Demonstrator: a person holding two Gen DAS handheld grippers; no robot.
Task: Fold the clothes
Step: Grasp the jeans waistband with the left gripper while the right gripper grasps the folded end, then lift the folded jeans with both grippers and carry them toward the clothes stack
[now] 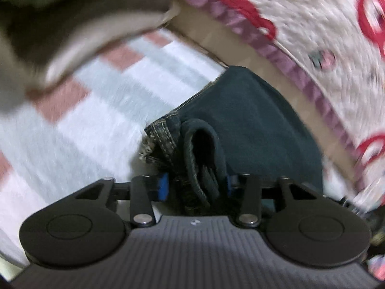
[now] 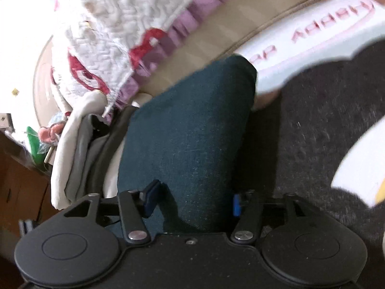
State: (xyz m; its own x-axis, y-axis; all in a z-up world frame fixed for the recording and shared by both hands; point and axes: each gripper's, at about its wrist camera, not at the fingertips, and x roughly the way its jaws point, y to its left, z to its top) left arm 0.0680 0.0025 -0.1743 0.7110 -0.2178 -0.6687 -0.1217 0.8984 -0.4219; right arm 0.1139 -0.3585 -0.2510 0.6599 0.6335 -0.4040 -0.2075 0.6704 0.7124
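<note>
Gripping a bunched fold of dark denim, the left gripper (image 1: 196,187) has its blue-padded fingers (image 1: 163,189) drawn narrow on the hem end of the jeans (image 1: 252,125); the stitched, frayed hem (image 1: 160,137) and a rolled edge sit between the pads. In the left wrist view the jeans run as a long band away from the gripper, their long axis pointing up and slightly left toward the edge of the bed. Behind them lies the tan mattress side (image 1: 199,31), topped by a white quilt (image 1: 300,19) with red loops and a purple frill (image 1: 310,84). A white rug (image 1: 101,101) with pink blocks covers the floor on the left. The view is motion-blurred, and a grey blurred shape (image 1: 60,31) fills the upper left; it cannot be identified.

In the right wrist view the right gripper (image 2: 192,200) holds the jeans (image 2: 187,132) between its fingers (image 2: 150,198), set moderately wide with cloth filling the gap. Here the denim band extends up and to the right, its far end near the mattress side (image 2: 216,31). A dark grey carpet (image 2: 312,125) lies to the right, a folded pale garment (image 2: 72,149) to the left, and a white mat with pink lettering (image 2: 312,33) near the top right.
</note>
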